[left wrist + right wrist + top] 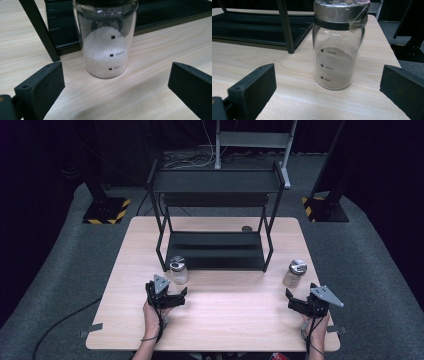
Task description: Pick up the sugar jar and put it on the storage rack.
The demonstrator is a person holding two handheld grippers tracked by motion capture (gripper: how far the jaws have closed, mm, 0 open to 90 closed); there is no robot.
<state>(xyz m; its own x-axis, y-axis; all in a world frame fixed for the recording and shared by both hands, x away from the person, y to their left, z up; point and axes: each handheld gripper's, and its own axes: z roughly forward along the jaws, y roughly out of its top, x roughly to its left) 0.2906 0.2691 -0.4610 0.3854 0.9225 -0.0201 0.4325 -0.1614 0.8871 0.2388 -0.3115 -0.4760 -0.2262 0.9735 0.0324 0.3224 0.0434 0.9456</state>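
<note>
Both grippers, left point(172, 296) and right point(296, 302), are released before their jars point(178, 270) point(295, 273), probably approaching; next each must advance and clench.

Bright tabletop, dark surroundings, soft focus

Bare counter point(225, 320) lies open between the left hand-held gripper point(172, 295) and the right hand-held gripper point(295, 302). Just ahead of the left one's spread jaws stands a jar of white granules point(105, 42), with the black shelf rack point(215, 220) right behind it. Ahead of the right one stands a jar of tan powder point(337, 50), with the rack's leg point(285, 27) beyond.
</note>
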